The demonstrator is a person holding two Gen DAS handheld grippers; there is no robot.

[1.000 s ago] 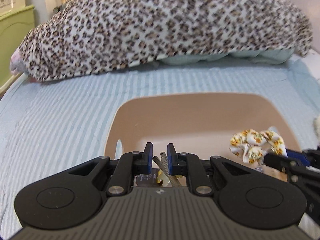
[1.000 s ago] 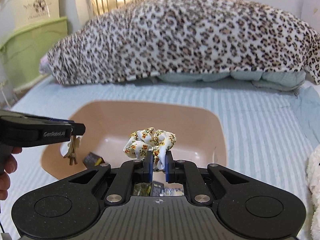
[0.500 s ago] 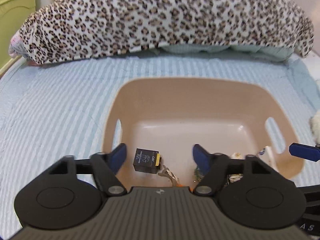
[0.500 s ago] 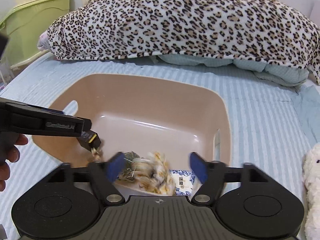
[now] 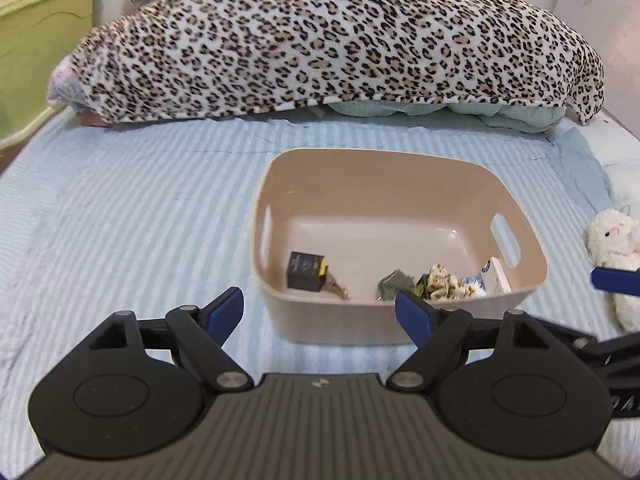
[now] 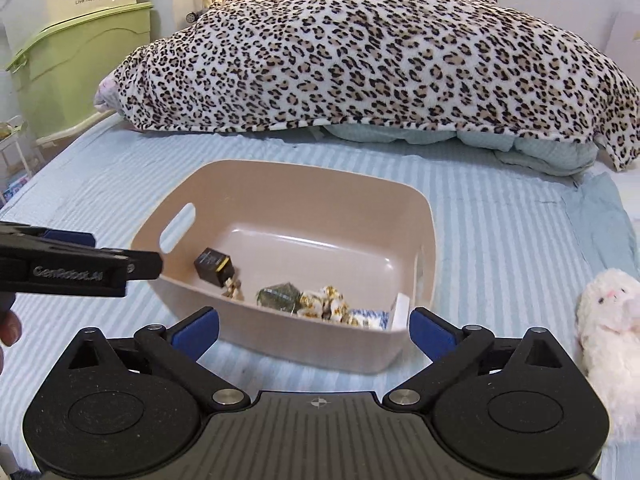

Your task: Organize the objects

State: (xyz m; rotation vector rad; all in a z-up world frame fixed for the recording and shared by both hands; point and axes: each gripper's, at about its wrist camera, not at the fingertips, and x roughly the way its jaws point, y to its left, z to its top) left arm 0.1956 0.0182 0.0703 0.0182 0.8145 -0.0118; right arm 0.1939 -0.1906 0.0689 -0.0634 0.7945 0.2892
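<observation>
A beige plastic bin (image 5: 400, 176) (image 6: 304, 184) stands on the striped bed. Inside lie a black box with a yellow edge (image 5: 306, 271) (image 6: 214, 265) beside keys (image 5: 338, 289), a dark green packet (image 5: 394, 283) (image 6: 278, 297), a floral scrunchie (image 5: 440, 286) (image 6: 326, 304) and a white and blue carton (image 5: 494, 276) (image 6: 376, 318). My left gripper (image 5: 320, 308) is open and empty, just in front of the bin's near wall. My right gripper (image 6: 314, 326) is open and empty, at the bin's near wall. The left gripper (image 6: 80, 268) also shows in the right wrist view.
A leopard-print blanket (image 5: 340, 40) (image 6: 380, 52) is heaped across the back of the bed. A white plush toy (image 5: 616, 252) (image 6: 608, 332) lies right of the bin. A green storage box (image 6: 80, 68) stands at the far left.
Both grippers opened and let go: the keys with the black box and the scrunchie dropped into the bin. Both grippers then drew back from the bin.
</observation>
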